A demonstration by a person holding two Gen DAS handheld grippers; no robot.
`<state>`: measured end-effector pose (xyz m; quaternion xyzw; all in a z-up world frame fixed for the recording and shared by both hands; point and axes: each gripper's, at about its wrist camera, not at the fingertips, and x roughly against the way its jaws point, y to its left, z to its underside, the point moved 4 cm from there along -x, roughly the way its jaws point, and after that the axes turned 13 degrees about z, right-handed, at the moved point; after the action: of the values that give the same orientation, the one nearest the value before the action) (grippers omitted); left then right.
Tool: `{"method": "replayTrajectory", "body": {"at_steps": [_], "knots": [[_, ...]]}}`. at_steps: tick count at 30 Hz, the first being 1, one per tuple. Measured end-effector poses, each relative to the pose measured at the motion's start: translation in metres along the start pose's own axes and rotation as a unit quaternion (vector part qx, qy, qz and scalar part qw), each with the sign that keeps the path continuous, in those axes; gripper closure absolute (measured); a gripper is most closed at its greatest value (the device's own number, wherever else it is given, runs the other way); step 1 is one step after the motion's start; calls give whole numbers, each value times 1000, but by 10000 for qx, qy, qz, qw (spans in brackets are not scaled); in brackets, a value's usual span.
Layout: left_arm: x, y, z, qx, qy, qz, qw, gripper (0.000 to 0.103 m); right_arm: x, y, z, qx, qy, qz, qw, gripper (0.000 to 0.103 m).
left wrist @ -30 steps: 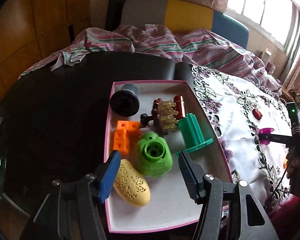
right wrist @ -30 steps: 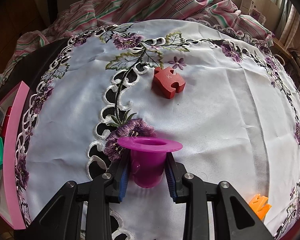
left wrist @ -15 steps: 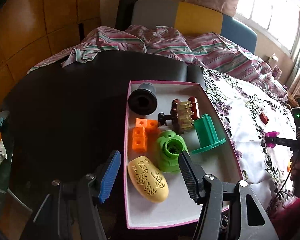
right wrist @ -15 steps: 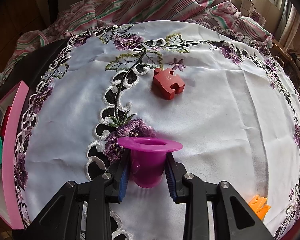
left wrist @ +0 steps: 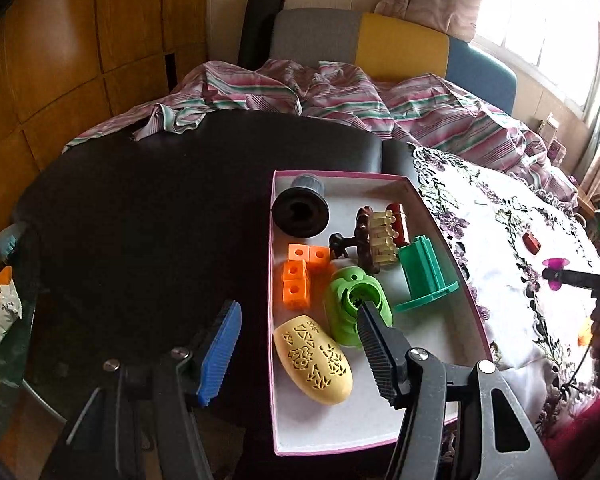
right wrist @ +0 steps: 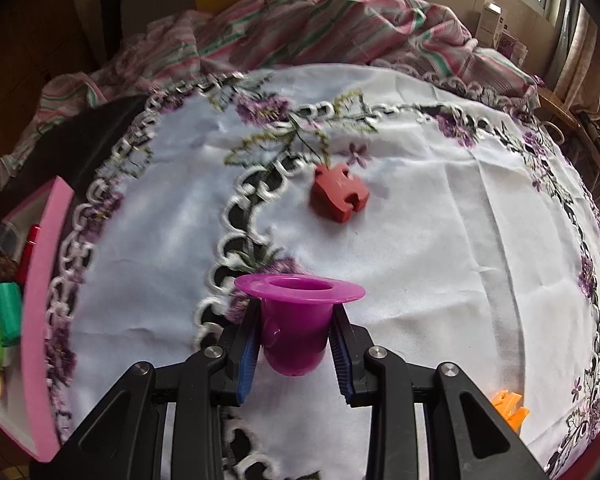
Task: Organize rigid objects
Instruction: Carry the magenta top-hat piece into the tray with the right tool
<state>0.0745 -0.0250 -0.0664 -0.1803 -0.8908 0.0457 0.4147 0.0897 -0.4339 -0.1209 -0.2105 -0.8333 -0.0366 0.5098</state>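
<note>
Right gripper point(right wrist: 294, 340): clamped on the purple flanged cup point(right wrist: 298, 316), fingers pressing its body from both sides under the wide rim — cup lifted above the white embroidered cloth point(right wrist: 440, 264), mouth up and tilted slightly.
Left gripper point(left wrist: 296, 344): jaws spread wide, holding nothing; it hovers at the near end of the pink box point(left wrist: 466, 292), one finger over the dark table point(left wrist: 140, 220), the other over the box's contents.
Already in the box: yellow perforated oval point(left wrist: 314, 360) nearest, then green round piece point(left wrist: 354, 304), orange cube cluster point(left wrist: 300, 276), teal flanged block point(left wrist: 426, 272), brown comb-like piece point(left wrist: 370, 240), and black spool point(left wrist: 300, 210) at the far end.
Still out on the cloth: orange piece point(right wrist: 508, 404) near the right edge, red puzzle-shaped block point(right wrist: 338, 194) farther off — both well apart from the box.
Progress: judged well past halfway; the held cup plus two loose pieces remain.
Arm pose: right tool points forward over the cloth, box off to its left; the frame's blur suggests it is moving.
</note>
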Motion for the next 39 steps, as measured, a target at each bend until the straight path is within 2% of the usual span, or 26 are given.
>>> {"method": "replayTrajectory", "body": {"at_steps": [4,9,13,21,29,33,39], "knots": [[0,2,1,41,2,20,10000,42,29,23,-3,263,-276,-310,9988,71],[2,3,2,36,-9,4,10000,42,69,71,-1,738,-603,-947,9909,71],[3,4,3,26,-31,-9,10000,42,99,120,11,1305,-808,-1520,9764,71],[9,9,3,34,-137,-87,9999,42,128,197,49,2256,-788,-2124,9475,71],[14,16,1,35,-230,-194,9995,42,115,253,80,3022,-415,-2088,9292,71],[14,20,2,56,-216,-207,9995,42,95,271,76,2952,-396,-1705,9393,71],[13,23,3,65,-217,-253,9994,42,81,286,68,2795,-433,-1598,9458,71]]}}
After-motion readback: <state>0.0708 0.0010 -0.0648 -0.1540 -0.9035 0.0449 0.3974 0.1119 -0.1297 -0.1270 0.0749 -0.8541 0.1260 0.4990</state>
